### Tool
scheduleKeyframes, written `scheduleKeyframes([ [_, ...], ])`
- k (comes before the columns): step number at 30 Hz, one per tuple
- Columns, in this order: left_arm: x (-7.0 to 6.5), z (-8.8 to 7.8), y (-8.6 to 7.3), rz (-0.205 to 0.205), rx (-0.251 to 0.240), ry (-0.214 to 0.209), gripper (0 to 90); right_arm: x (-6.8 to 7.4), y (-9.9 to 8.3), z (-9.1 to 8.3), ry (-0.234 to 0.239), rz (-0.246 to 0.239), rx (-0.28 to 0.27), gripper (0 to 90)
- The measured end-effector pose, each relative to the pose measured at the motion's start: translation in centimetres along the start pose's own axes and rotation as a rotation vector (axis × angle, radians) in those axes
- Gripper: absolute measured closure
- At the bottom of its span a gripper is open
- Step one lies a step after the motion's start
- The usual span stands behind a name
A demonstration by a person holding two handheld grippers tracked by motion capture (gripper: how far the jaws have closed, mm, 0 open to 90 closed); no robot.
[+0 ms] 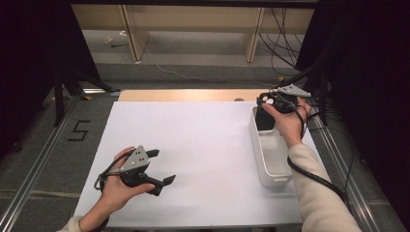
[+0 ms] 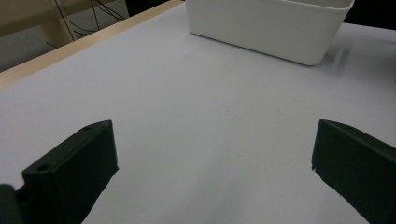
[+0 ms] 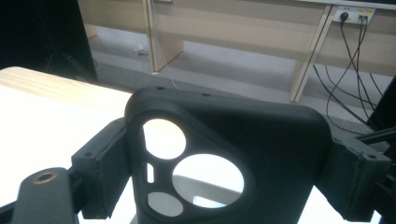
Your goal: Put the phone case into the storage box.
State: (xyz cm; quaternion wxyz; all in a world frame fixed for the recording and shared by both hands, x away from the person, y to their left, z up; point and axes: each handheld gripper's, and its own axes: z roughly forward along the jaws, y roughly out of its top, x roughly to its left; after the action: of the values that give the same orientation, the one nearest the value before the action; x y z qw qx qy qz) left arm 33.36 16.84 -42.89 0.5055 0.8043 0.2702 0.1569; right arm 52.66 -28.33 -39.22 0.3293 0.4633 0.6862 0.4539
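Note:
My right gripper is shut on a black phone case and holds it upright over the far end of a white bin. In the right gripper view the phone case, with round camera cut-outs, is pinched by its side edges in the right gripper. Near the table's front left, my left gripper lies low over the white sheet, jaws wide open with nothing between them. In the left gripper view the left gripper points across the bare sheet toward the bin.
A white sheet covers the table, with a wooden strip along its far edge. Beyond it are the floor, wooden shelf legs and loose cables. Metal rails run along both sides of the table.

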Motion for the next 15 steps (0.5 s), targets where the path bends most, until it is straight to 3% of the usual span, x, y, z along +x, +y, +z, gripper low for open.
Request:
scheduleKeyframes([
  [15,0.13,-0.01,-0.06,-0.005,0.002,0.003,0.0,0.00,0.12,0.48,0.004,-0.001,0.017,15.7],
])
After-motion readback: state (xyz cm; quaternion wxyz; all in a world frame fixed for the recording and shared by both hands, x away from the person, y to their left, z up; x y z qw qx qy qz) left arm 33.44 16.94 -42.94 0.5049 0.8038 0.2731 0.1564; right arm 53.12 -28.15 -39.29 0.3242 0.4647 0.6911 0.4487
